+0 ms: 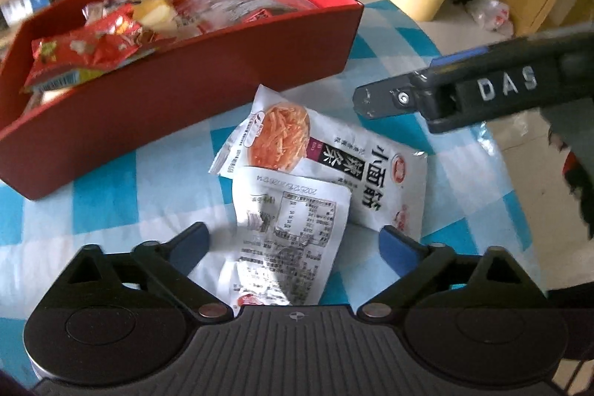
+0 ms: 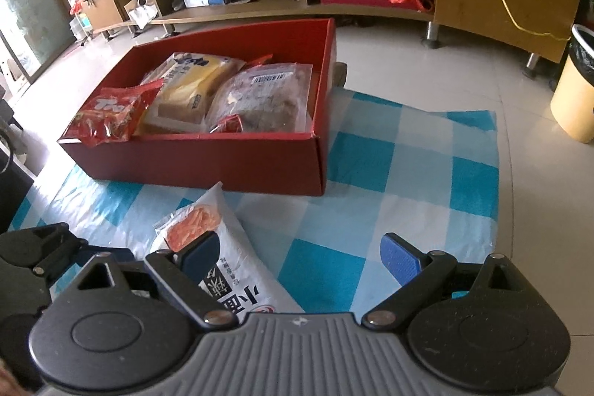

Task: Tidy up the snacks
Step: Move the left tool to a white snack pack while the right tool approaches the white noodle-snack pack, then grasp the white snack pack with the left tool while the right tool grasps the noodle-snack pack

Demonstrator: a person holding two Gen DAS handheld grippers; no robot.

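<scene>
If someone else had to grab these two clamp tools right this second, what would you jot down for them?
Left gripper: open, fingers either side of the smaller white packet, not pressing it.
Right gripper: open, empty, over the checked cloth beside the larger white packet.
Both packets lie overlapping on the cloth in front of the red box.
Done: several snacks already sit in the box.
Left: lift both white packets into it.

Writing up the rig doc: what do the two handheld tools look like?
Both match: left tool and right tool have black linkage arms with silver pivot pins, blue finger pads and a ribbed grey body. The right tool's side bears raised "DAS" lettering.
</scene>
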